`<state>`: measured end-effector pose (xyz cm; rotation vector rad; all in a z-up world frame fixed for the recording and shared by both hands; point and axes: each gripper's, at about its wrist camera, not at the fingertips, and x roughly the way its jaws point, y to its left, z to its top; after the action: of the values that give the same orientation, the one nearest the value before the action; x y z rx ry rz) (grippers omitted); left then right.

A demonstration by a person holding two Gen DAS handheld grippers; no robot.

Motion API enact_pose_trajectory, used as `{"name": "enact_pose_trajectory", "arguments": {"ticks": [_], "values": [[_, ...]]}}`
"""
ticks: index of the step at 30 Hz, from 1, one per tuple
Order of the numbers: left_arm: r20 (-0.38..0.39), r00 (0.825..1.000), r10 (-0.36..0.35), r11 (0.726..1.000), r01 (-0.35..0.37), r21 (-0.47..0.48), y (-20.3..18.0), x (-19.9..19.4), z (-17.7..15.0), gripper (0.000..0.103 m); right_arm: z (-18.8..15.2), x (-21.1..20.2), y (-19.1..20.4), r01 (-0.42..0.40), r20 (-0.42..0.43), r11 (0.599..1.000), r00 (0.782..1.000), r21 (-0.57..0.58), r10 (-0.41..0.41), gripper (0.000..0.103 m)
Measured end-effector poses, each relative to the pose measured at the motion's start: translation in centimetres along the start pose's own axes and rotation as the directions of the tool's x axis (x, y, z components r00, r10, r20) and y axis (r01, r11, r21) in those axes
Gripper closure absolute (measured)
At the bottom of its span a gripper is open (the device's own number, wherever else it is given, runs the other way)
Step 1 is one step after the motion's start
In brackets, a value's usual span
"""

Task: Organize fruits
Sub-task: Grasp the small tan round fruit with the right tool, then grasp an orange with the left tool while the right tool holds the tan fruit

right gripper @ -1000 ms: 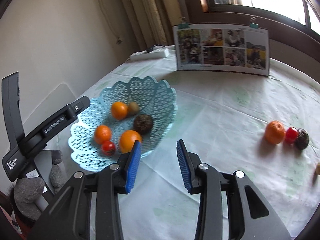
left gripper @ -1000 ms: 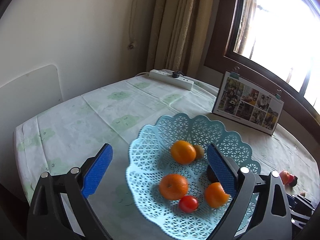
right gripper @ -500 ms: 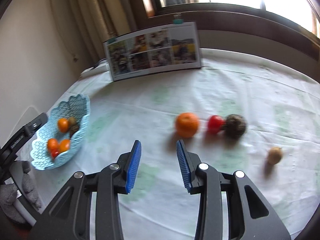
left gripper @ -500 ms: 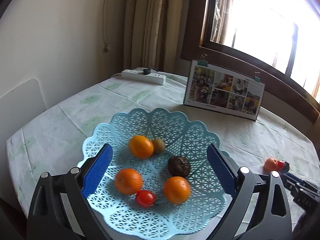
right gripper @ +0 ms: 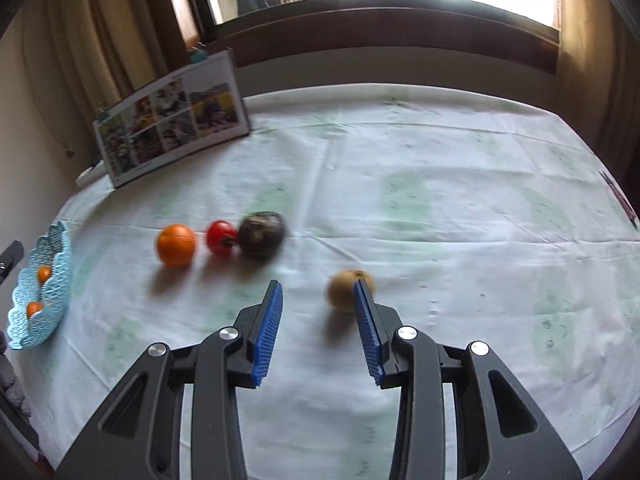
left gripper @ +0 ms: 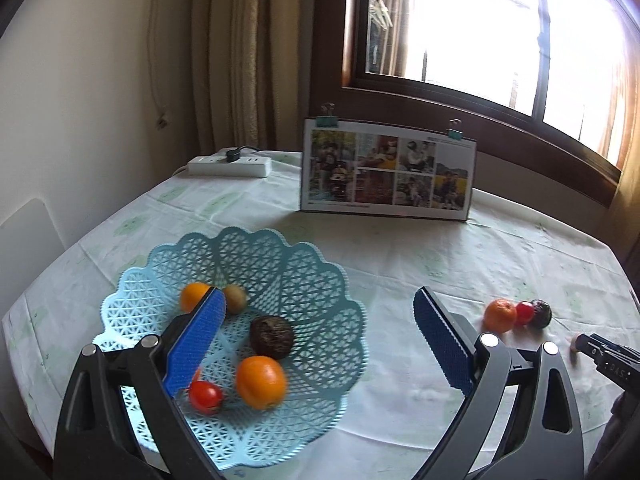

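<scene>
My right gripper (right gripper: 318,302) hangs released over the counter (right gripper: 440,184), its blue pads well apart and nothing between them. The kiwi (right gripper: 347,289) lies on the cloth just past the tips at about one o'clock, its right side hidden behind my right pad, so I cannot tell whether they touch. Farther out at eleven o'clock three fruits sit in a row: an orange (right gripper: 176,245), a tomato (right gripper: 221,237) and a dark avocado (right gripper: 262,234), the tomato touching the avocado, the orange a little apart. The blue basket (right gripper: 38,320) is at nine o'clock, at the counter's edge, well apart from that row.

My left gripper (left gripper: 316,340) is released too, spread wide above the basket (left gripper: 280,264). Under it, inside the basket, lie a dark fruit (left gripper: 272,337) near twelve o'clock, an orange fruit (left gripper: 261,382) just below, a small tomato (left gripper: 205,397) beside my left pad, and a second orange (left gripper: 192,295) with a small kiwi (left gripper: 236,298) behind that pad. A photo board (left gripper: 388,172) stands at twelve o'clock.
</scene>
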<state>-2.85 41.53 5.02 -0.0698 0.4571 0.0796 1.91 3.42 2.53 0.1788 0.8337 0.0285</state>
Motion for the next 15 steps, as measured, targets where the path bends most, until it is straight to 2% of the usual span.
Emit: {"name": "enact_pose_trajectory", "arguments": {"ticks": [7,11,15], "values": [[-0.012,0.999,-0.045,0.997,0.046,0.068,-3.6,0.5,0.0,0.007,0.5,1.9,-1.6,0.013,-0.033,1.0,0.999,-0.012,-0.014,0.067],[-0.021,0.998,-0.064,0.991,0.066,0.113,-5.4,0.5,-0.4,0.007,0.6,2.7,-1.4,0.005,-0.043,1.0,0.999,-0.022,-0.005,0.074],[-0.051,0.994,-0.093,0.986,0.099,0.137,-7.0,1.3,-0.6,0.007,0.5,2.4,-1.4,-0.003,-0.034,1.0,0.999,-0.013,0.002,0.074]]}}
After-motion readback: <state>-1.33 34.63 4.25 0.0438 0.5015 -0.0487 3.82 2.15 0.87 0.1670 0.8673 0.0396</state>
